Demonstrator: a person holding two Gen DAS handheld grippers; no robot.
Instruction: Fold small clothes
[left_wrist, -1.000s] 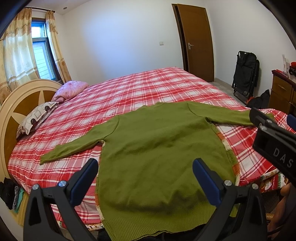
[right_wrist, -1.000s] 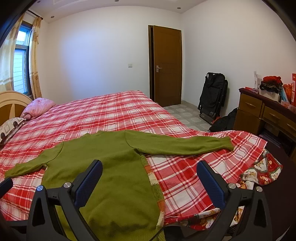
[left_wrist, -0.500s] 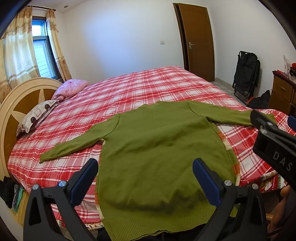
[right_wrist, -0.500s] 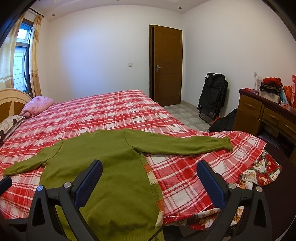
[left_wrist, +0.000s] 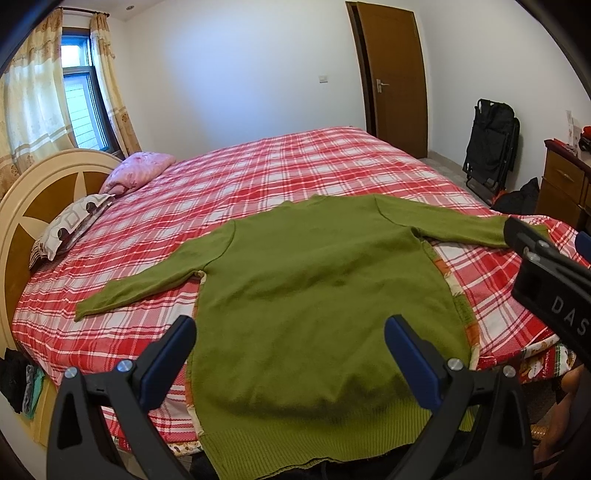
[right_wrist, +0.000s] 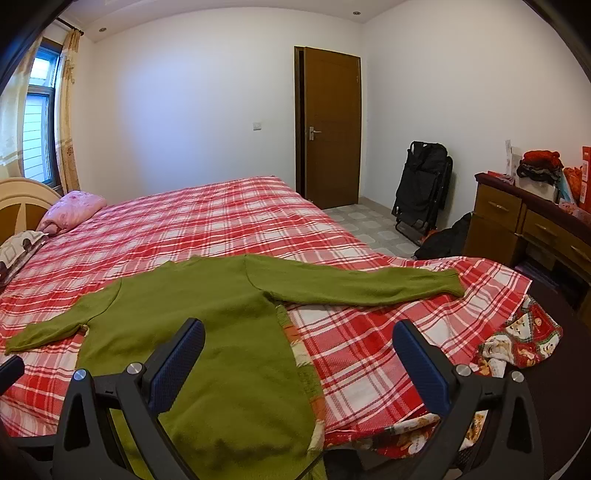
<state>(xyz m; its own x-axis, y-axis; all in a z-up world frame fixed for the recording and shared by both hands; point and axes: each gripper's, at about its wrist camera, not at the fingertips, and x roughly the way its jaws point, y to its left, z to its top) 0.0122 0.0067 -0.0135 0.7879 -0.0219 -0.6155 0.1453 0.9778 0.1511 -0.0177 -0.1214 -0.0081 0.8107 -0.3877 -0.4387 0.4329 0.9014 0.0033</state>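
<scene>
On plaid bed (left_wrist: 295, 173), green sweater (left_wrist: 317, 288) flat, sleeves spread. Almost nothing changed over last second: left gripper (left_wrist: 290, 354), right gripper (right_wrist: 299, 362) both gaping, empty (fold not started).

Sweater (left_wrist: 317, 291) is laid flat on the bed (left_wrist: 295, 173), hem hanging over the near edge at 6 o'clock, neck pointing to 12. One sleeve runs out to 9 o'clock, the other to 3. Two pillows (left_wrist: 110, 192) sit against the headboard (left_wrist: 26, 199) around 10 o'clock, window (left_wrist: 83, 107) behind that. Door (right_wrist: 330, 129) is at 12 to 1 past the bed, folded chair (right_wrist: 423, 188) right of it, dresser (right_wrist: 532, 229) at 3 with stuff piled on top.
</scene>
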